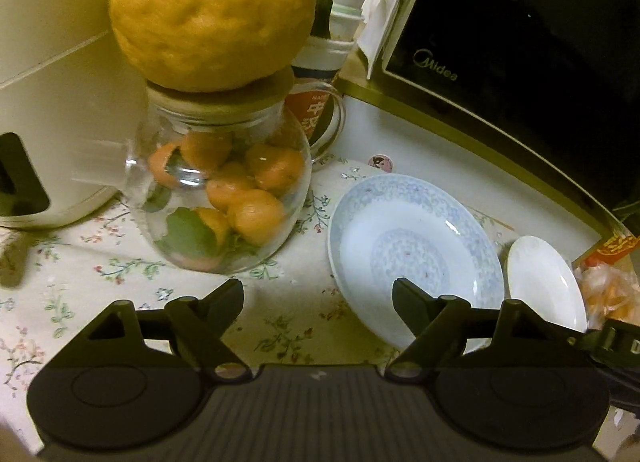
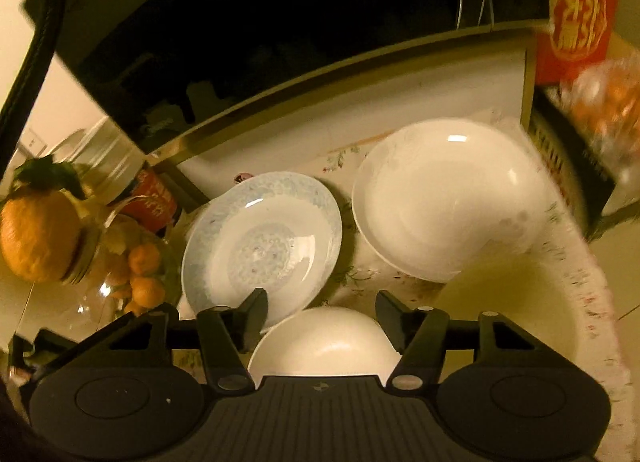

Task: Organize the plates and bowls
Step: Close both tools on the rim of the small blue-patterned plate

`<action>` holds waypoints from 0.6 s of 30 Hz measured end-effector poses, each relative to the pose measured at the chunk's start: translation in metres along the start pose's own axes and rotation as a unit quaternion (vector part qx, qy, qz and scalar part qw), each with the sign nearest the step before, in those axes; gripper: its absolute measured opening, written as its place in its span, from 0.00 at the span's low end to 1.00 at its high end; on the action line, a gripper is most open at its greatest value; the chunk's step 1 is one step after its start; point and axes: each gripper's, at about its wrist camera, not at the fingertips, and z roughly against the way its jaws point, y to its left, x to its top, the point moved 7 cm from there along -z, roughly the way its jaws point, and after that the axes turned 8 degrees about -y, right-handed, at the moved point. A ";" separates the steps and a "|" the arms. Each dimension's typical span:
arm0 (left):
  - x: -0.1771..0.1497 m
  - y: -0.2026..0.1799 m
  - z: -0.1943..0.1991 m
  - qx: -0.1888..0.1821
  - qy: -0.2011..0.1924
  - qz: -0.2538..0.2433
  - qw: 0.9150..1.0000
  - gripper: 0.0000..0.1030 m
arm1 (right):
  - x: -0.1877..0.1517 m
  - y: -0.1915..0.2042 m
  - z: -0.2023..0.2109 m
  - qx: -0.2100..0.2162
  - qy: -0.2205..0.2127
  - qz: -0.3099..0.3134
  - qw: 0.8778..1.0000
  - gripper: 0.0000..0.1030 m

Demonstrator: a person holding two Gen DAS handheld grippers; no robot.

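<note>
A black microwave fills twelve to two o'clock of the left view; a glass jar of small oranges stands at ten; the blue-patterned plate lies at three, a white plate just beside it; a white bowl sits between the spread, untouching jaws of the right gripper; the left gripper gapes empty.

I'm in a home kitchen, Midea microwave at the table's back edge, floral tablecloth, jar of oranges, plates.
</note>
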 end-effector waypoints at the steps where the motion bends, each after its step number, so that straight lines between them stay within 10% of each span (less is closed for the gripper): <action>1: 0.000 -0.001 -0.004 -0.001 0.002 0.001 1.000 0.77 | 0.001 -0.001 -0.006 0.001 0.004 -0.007 1.000 0.58; 18: -0.003 -0.010 -0.045 -0.024 0.019 0.013 0.999 0.61 | -0.006 -0.003 -0.063 -0.003 0.053 -0.075 0.996 0.33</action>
